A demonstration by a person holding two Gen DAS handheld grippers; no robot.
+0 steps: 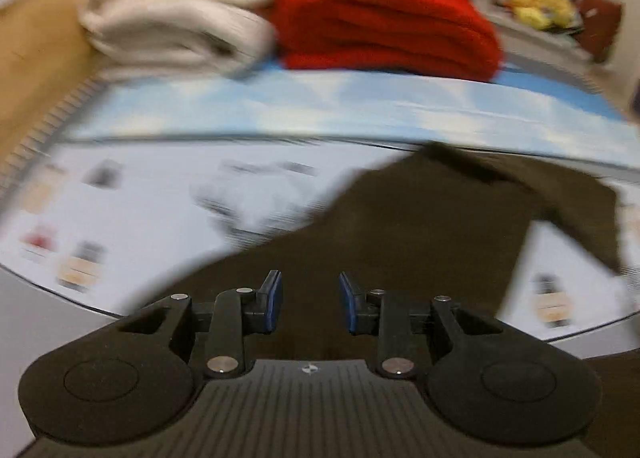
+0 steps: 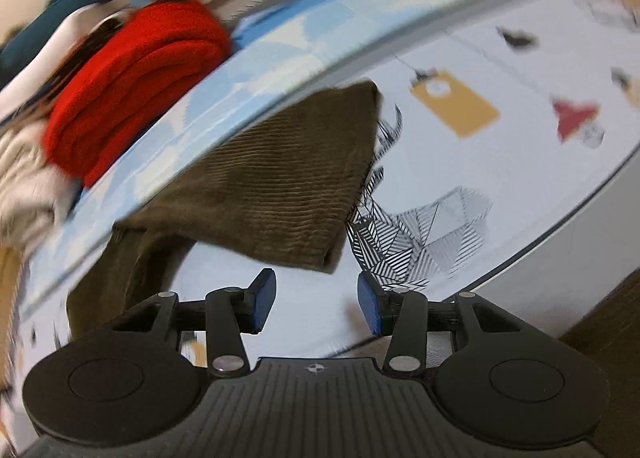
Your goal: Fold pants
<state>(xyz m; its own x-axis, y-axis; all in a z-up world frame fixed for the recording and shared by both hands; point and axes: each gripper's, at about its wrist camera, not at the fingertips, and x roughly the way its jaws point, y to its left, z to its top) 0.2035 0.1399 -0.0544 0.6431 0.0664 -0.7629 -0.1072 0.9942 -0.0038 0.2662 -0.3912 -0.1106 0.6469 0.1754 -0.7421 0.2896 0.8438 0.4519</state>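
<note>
Partway through folding: brown corduroy pants (image 2: 280, 178) lying just ahead of right hand-held gripper (image 2: 316, 304), under left hand-held gripper (image 1: 310, 304). Both part open, holding nothing. Next, probably: grab an edge, fold over.

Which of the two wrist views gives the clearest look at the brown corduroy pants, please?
The right wrist view: the brown corduroy pants show sharp ribbing and a folded corner there. The left wrist view shows the same pants only as a dark, motion-blurred shape.
</note>
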